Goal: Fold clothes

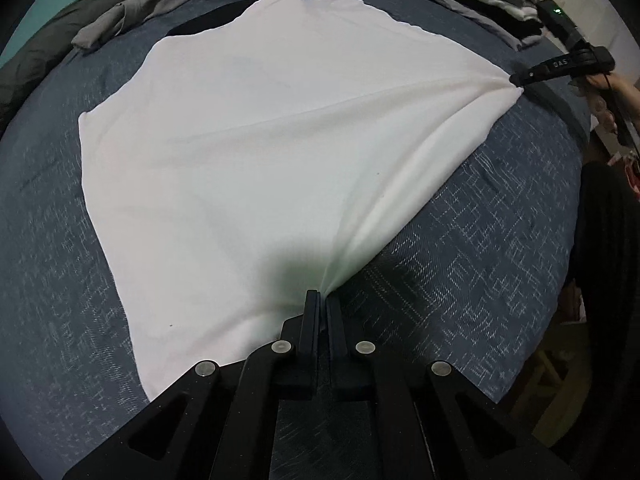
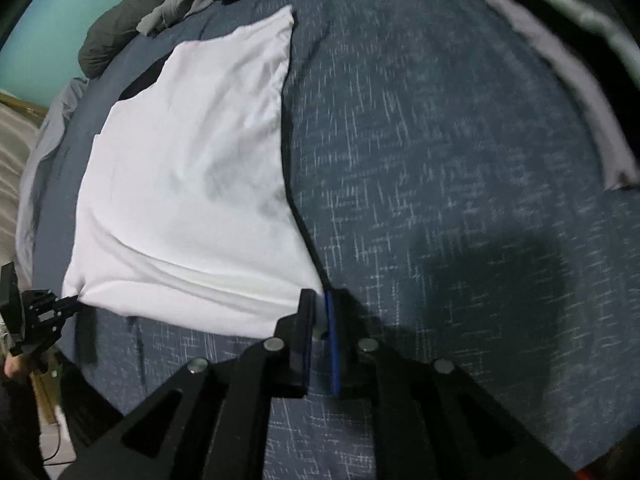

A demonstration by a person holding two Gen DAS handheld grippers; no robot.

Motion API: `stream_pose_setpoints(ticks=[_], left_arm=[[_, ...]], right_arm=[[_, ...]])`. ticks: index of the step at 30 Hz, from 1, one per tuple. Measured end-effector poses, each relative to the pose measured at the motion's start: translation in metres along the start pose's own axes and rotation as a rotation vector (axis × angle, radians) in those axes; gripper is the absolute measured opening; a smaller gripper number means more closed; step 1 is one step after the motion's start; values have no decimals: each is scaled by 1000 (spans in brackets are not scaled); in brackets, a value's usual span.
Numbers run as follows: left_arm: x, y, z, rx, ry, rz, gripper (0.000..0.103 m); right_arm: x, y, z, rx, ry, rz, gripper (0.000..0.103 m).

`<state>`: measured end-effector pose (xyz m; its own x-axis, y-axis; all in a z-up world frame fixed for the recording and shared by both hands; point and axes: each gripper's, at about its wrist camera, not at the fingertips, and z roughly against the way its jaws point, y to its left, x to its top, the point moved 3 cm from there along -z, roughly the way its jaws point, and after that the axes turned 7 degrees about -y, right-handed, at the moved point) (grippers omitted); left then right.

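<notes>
Left wrist | left tool (image 1: 323, 300) and right tool (image 1: 516, 79) pinch white garment (image 1: 256, 140) corners

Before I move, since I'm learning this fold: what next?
Probably carry both held corners forward together toward the far edge. The left gripper and right gripper each pinch a near corner of the white garment, which lies spread on the blue bedspread.
</notes>
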<state>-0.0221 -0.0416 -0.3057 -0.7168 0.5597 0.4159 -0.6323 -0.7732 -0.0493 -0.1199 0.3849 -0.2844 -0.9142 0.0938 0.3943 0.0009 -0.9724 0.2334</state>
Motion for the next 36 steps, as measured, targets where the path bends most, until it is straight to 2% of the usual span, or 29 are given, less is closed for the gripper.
stream_pose_setpoints(ticks=[1, 3, 5, 8, 9, 10, 13, 17, 28, 31, 36], left_arm=[[0, 0, 0, -4, 0, 6, 5], [1, 2, 4, -12, 0, 29, 12], [3, 6, 12, -18, -15, 64, 16], [7, 17, 29, -17, -56, 134, 35], [12, 29, 30, -13, -66, 163, 36], [21, 45, 26, -7, -70, 181, 36], [15, 57, 23, 19, -84, 251, 36], [7, 78, 26, 16, -99, 323, 36], [49, 113, 4, 61, -252, 536, 37], [59, 115, -4, 68, -278, 569, 38], [53, 124, -3, 86, -340, 639, 39]], right_arm=[[1, 2, 0, -14, 0, 9, 17], [2, 5, 0, -42, 0, 27, 21], [10, 25, 1, -2, -23, 32, 21], [21, 54, 4, 59, -59, 40, 23], [25, 64, 5, 80, -71, 43, 23], [29, 73, 7, 100, -83, 45, 23], [41, 102, 10, 162, -119, 53, 23], [42, 132, -19, 188, -80, 72, 23], [46, 212, -100, 259, 29, 124, 23], [35, 220, -115, 211, 77, 181, 20], [39, 215, -131, 179, 75, 125, 17]])
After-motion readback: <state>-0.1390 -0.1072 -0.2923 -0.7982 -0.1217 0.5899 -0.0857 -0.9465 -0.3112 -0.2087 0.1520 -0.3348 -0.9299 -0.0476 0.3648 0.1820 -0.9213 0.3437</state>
